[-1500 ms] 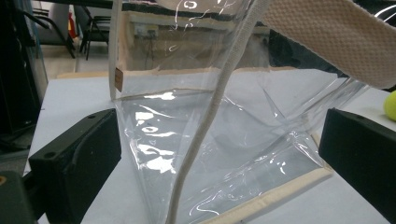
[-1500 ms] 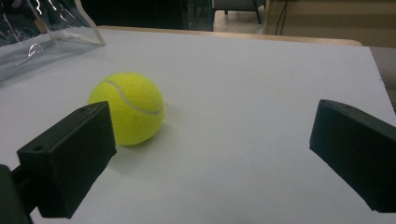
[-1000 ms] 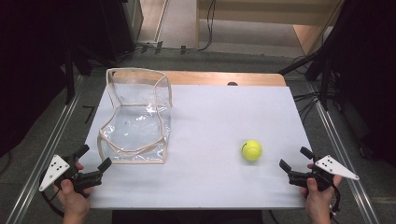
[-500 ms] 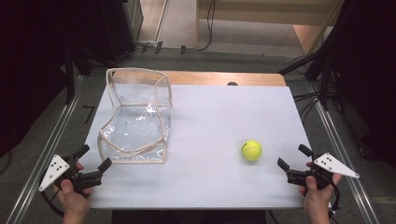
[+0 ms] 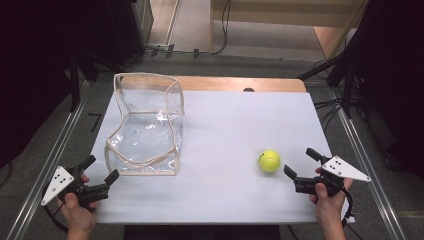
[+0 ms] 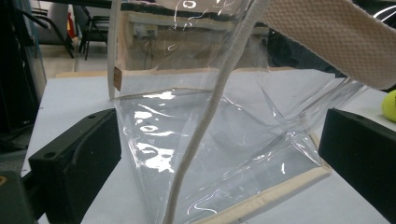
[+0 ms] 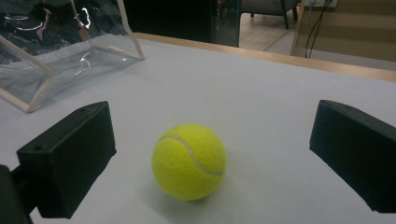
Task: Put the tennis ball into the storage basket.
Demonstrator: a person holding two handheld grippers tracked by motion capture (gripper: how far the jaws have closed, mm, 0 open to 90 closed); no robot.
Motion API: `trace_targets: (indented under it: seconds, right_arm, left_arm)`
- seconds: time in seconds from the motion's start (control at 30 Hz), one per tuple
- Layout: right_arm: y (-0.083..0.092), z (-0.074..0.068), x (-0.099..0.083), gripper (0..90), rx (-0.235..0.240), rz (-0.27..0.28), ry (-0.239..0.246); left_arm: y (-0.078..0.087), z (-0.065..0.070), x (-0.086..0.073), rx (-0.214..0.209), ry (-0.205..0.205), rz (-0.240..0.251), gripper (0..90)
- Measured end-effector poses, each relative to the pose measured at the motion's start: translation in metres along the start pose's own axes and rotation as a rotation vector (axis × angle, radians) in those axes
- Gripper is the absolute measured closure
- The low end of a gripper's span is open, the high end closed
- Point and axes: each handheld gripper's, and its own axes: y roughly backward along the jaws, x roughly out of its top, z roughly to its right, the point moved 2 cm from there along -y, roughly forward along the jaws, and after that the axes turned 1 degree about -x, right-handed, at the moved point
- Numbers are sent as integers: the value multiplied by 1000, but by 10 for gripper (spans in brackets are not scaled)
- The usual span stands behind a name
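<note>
A yellow tennis ball (image 5: 269, 161) rests on the white table top (image 5: 235, 125), right of centre. My right gripper (image 5: 300, 163) is open just right of it, jaws pointing at the ball (image 7: 189, 161), which lies a little ahead of them. A clear plastic bag (image 5: 145, 125) with cream trim stands open at the left. My left gripper (image 5: 99, 170) is open at the bag's near left corner. In the left gripper view the bag (image 6: 210, 135) is close in front of the wide-apart jaws, and the ball (image 6: 389, 105) peeks in at the right edge.
A wooden strip (image 5: 235, 84) runs along the table's far edge. Metal rails (image 5: 367, 165) flank both sides, with cables (image 5: 330, 107) on the floor at the right. Dark equipment stands beyond the table's corners.
My right gripper has crept slightly left, closer to the ball. The left gripper, bag and ball have stayed put.
</note>
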Motion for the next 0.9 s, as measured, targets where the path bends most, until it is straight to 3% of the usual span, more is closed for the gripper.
trace_targets:
  seconds: [0.3,0.9]
  right_arm:
    - [-15,-9,9,0,26,-23,7]
    - [-26,-9,7,0,49,-81,4]
  left_arm:
    - [-1,2,0,-3,-19,-10,0]
    - [-2,3,0,-3,-20,-12,0]
